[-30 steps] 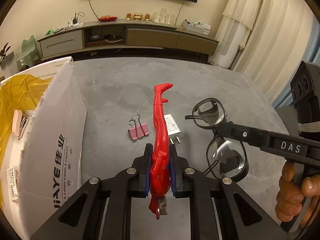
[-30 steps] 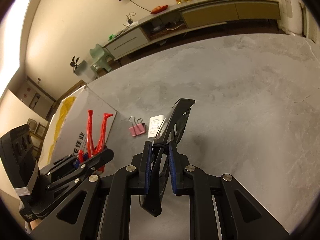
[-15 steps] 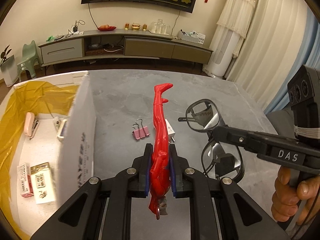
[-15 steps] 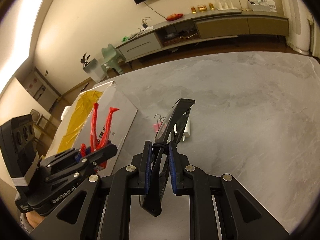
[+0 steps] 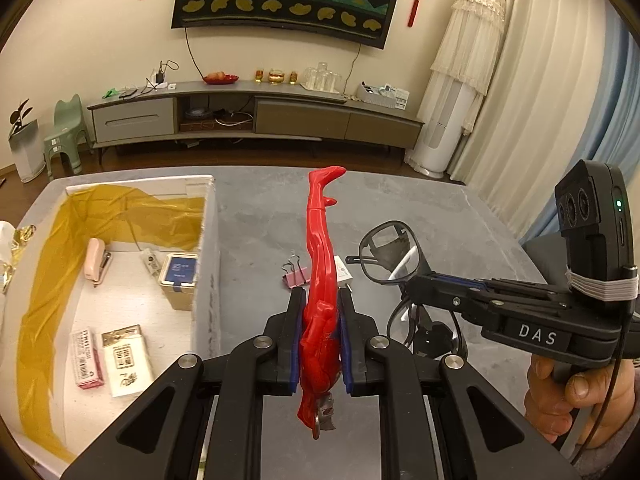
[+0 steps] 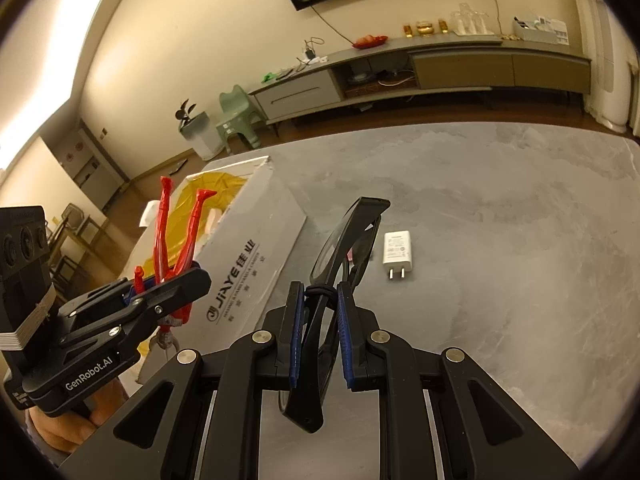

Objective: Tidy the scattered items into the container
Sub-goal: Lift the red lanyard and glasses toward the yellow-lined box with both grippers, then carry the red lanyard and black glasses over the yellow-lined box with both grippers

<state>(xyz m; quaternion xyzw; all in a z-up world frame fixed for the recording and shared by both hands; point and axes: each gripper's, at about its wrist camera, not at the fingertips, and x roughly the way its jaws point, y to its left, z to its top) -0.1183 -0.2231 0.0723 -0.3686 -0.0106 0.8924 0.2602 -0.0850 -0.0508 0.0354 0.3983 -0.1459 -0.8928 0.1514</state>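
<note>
Charger (image 6: 397, 251), binder clip (image 5: 295, 275) loose beside box (image 6: 248, 264).

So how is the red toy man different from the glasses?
The red toy figure is solid bright red; the glasses are black-framed with see-through lenses. The figure sits in the left gripper, feet pointing away; the glasses hang in the right gripper. Both are held above the table, not yet in the box.

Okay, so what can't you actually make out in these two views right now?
- Pink binder clip: left view, partly behind the red figure; right view, nearly hidden by the glasses.
- Labels on packets in the box: too small.
- White charger: left view, mostly behind the figure.
- Box's near end: cut off by the left gripper.
</note>
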